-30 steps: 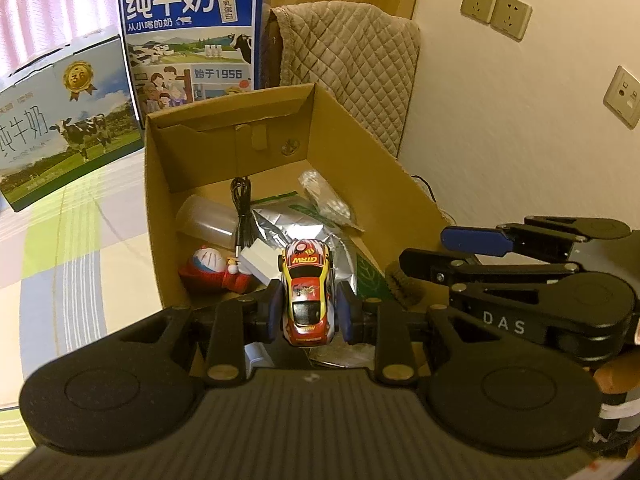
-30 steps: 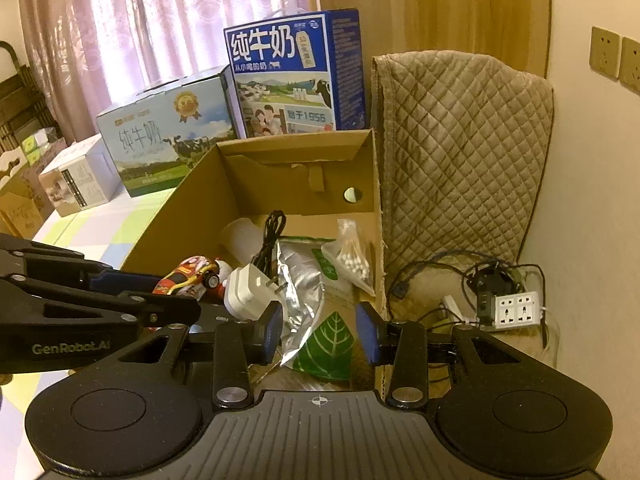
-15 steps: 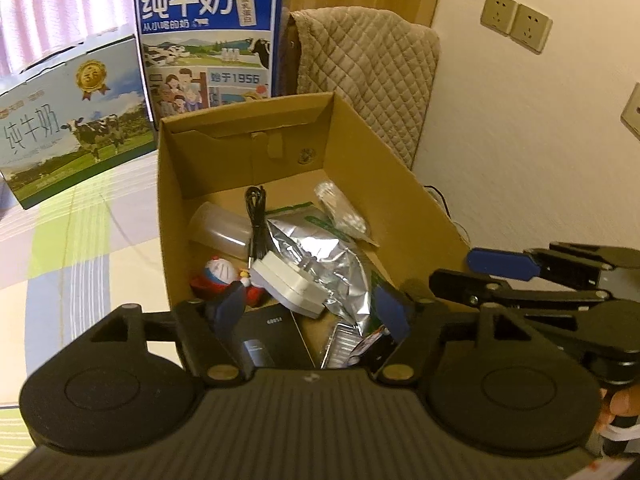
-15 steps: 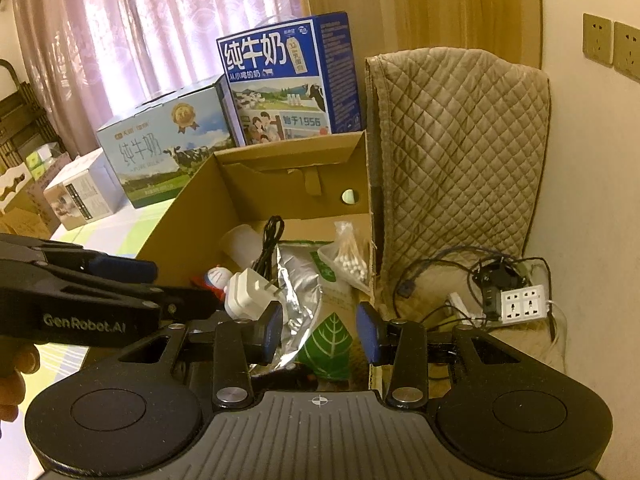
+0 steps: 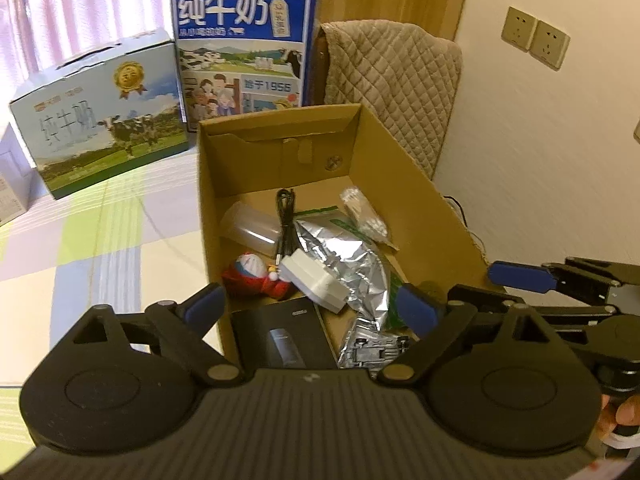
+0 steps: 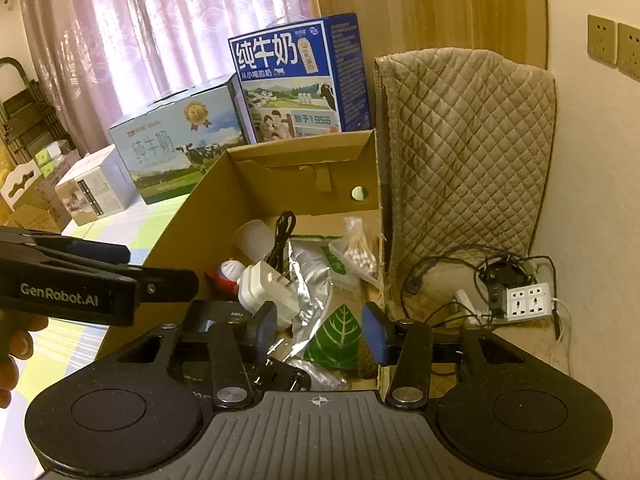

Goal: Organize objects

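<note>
Left gripper (image 5: 310, 308) wide open, holding nothing. Right gripper (image 6: 320, 330) open too, at 3 o'clock of it. Toy car (image 5: 376, 354) upside down inside cardboard box (image 5: 408, 184), at 6 o'clock of silver bag (image 5: 352, 264).

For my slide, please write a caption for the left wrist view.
Open left gripper above a cardboard box holding a white charger, foil bag and upturned toy car.
</note>
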The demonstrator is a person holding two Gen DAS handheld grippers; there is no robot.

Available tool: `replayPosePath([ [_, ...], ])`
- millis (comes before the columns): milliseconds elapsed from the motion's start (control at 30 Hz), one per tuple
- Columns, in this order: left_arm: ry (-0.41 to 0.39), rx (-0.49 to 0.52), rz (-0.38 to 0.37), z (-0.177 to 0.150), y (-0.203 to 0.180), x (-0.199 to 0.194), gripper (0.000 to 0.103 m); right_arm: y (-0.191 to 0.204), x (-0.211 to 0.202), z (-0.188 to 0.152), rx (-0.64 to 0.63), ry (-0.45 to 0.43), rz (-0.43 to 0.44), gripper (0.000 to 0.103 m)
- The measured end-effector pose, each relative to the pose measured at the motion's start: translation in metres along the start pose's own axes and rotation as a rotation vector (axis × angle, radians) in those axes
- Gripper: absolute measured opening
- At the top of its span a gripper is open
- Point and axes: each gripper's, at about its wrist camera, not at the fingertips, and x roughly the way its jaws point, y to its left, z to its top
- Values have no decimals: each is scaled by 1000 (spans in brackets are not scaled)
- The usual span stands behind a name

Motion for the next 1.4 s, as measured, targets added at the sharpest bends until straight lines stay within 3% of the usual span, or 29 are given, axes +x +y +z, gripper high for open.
replayPosePath([
  [367, -30, -52, 57, -17, 22, -30, 101, 17, -11, -5, 2, 8, -1, 63],
  [633, -54, -71, 73, -42, 43, -58, 102, 49, -27, -18, -8, 3, 13, 65],
  [1033, -78, -99, 130, -115, 100, -131, 102, 133, -55, -59, -23, 32, 34, 65],
  [1400, -51, -168, 166, -184, 150, -199, 102, 213, -75, -107, -54, 70, 60, 65],
])
